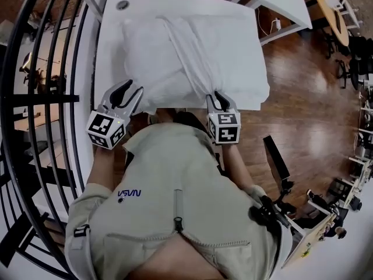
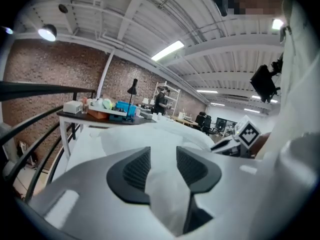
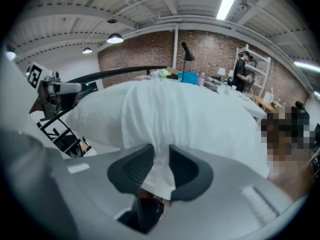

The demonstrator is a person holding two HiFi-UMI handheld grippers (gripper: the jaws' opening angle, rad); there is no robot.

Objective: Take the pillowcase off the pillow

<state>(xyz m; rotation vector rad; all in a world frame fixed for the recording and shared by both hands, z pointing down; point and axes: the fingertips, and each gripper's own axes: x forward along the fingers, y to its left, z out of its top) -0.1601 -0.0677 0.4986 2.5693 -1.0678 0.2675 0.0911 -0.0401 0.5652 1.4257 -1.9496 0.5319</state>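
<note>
Table: white top at 12 o'clock from the person; it carries the pillow at working height, so both tools can reach the near edge.
Left gripper: at 7 o'clock of the pillow, on its near-left corner. Jaws parted; a white fold stands between the pads but looks slack rather than pinched, so the hold reads as released.
Pillow: lies flat across the table, filling most of it, long side towards the person.
Pillowcase: not yet off and covering the pillow. A gathered ridge runs from 11 o'clock down to 5 o'clock, ending at the right tool, probably drawn up to get the cloth moving towards the open end.
Right gripper: at 5 o'clock of the pillow, on the near edge, tilted downward. Jaws stand apart around the bunched end of the ridge; the cloth fills the gap but appears let go, not clamped.
Marker cubes: black-and-white square patterns, one cube on each tool; no words on them.
Jacket: pale, zipped, at 6 o'clock. Small blue chest lettering, seen upside down, appears to read NASA.
</note>
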